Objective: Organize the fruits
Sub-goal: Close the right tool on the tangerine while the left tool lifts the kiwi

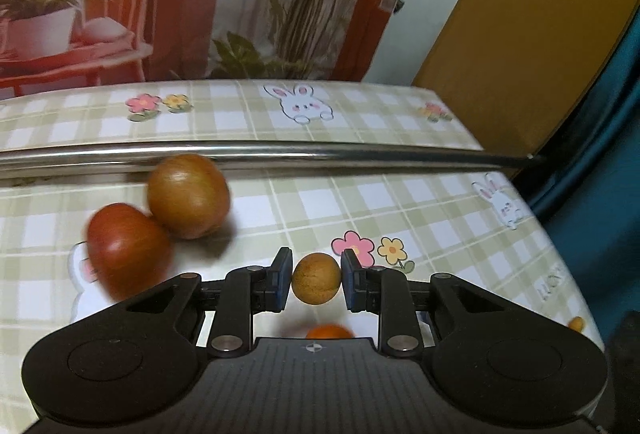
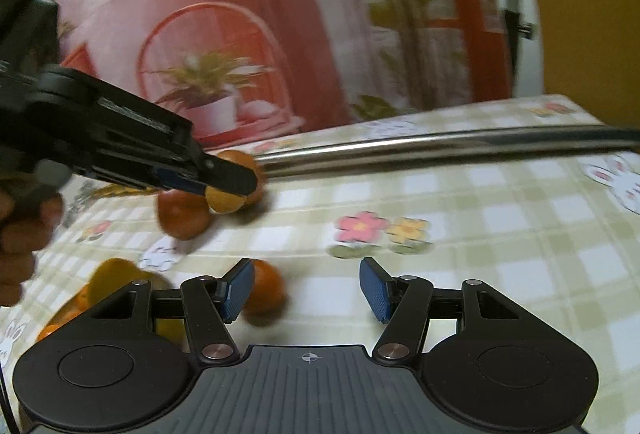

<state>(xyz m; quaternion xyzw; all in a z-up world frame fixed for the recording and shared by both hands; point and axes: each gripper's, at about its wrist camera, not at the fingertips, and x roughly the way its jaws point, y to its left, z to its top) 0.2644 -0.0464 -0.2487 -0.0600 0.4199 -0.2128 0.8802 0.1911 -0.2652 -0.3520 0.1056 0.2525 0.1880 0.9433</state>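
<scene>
Left wrist view shows you partway through, as I judge it: your left gripper (image 1: 316, 279) is pinching a small tan-brown round fruit (image 1: 316, 278) between its blue pads (image 1: 282, 280), lifted clear above the checked tablecloth (image 1: 420, 202), and no bowl or basket to receive it is in sight. Taking the metal rail (image 1: 320, 150) that crosses the table as your landmark: to the left, on the near side of it, a red-brown oval fruit (image 1: 128, 248) touches a larger tan oval fruit (image 1: 188, 196), which lies just beside the rail. Both are blurred, but each appears to have its long axis tilted, running from upper left to lower right. The held fruit is close to round, so it points nowhere in particular; it sits further right, well on the near side of the rail. An orange fruit (image 1: 329, 332) peeks out below it. In the right wrist view, working left to right, orange and yellow fruits (image 2: 102, 284) crowd the near-left corner, well short of the rail, then a lone orange fruit (image 2: 264, 292) lies just behind the left pad of your right gripper (image 2: 307, 290), whose fingers are spread wide with nothing between them. Most of the fruit looks unsorted to me, so the bulk of the task remains.
</scene>
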